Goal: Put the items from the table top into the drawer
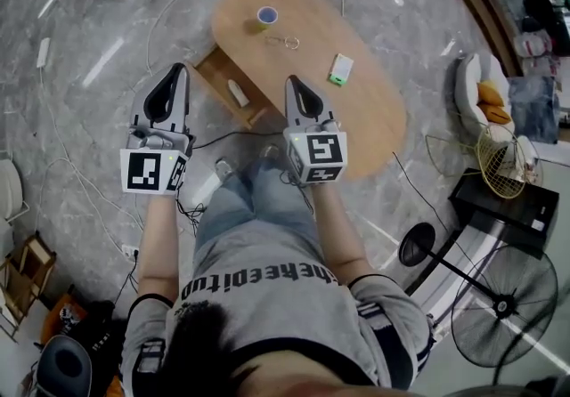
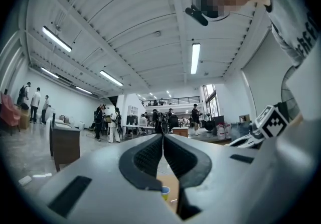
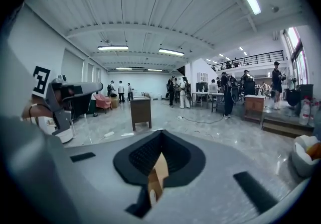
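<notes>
In the upper centre of the head view, the table (image 1: 361, 115) carried three loose items: one cup (image 1: 267, 17) with a blue top near its upper left edge, one small metal ring (image 1: 288, 41) just below the cup, and one green-and-white box (image 1: 339, 68) further right. The ring was too small to identify further. One drawer (image 1: 214, 76) stood open at the table's lower left edge, with one white tube (image 1: 238, 93) already lying in it.

Both claws were held above the person's knees, below the table in the frame and clear of every item. The left claw (image 1: 175, 76) had its jaws pressed together on nothing, as its own view confirmed (image 2: 163, 140); the cup (image 2: 165, 193) showed there only in the gap beneath them. The right claw (image 1: 295, 85) was likewise fully closed and empty (image 3: 161, 138), with the drawer's wood (image 3: 158, 168) and the tube (image 3: 152, 197) visible below its tips.

The governing relation: all three items lay above and beyond the claw tips in the head view. The box lay up and to the right of the right claw, which was plainly the nearer of the two. Its long axis ran roughly top to bottom of the frame, close to the line that claw pointed along. The drawer sat between the two claws. In my judgement, either claw would need to open before any pick.
</notes>
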Demonstrator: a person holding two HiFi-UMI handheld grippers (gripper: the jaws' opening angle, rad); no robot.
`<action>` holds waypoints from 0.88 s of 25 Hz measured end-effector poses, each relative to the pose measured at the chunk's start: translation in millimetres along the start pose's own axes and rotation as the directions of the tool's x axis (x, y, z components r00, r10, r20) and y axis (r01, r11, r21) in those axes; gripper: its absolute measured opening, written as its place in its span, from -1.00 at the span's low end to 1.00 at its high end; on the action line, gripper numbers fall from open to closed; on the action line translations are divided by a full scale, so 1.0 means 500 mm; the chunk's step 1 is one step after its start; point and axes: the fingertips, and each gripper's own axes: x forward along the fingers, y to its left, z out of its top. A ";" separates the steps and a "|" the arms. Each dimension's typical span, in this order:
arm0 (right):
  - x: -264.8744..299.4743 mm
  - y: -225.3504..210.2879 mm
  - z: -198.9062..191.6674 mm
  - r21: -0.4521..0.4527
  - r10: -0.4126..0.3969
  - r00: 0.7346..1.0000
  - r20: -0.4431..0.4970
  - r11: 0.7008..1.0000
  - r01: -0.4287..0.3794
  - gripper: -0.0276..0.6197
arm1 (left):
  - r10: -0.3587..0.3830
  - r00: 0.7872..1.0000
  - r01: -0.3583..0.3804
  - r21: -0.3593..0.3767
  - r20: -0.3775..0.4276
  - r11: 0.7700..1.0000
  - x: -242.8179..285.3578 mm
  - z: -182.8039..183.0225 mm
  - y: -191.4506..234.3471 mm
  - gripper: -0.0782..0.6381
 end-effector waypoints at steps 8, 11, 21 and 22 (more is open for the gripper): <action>-0.042 -0.004 0.085 -0.008 -0.029 0.995 0.094 1.000 0.030 -0.91 | -0.018 0.999 0.017 0.016 0.029 1.000 -0.007 0.049 -0.017 -0.75; -0.057 -0.003 0.113 -0.013 -0.040 0.991 0.126 0.999 0.042 -0.91 | -0.019 0.999 0.019 0.013 0.041 1.000 -0.013 0.066 -0.017 -0.75; -0.119 -0.005 0.199 -0.043 -0.077 0.971 0.226 0.995 0.089 -0.91 | -0.012 0.997 0.011 0.007 0.076 1.000 -0.031 0.121 -0.021 -0.75; -0.124 -0.005 0.206 -0.045 -0.080 0.968 0.236 0.995 0.093 -0.91 | -0.011 0.997 0.011 0.006 0.079 1.000 -0.032 0.125 -0.021 -0.75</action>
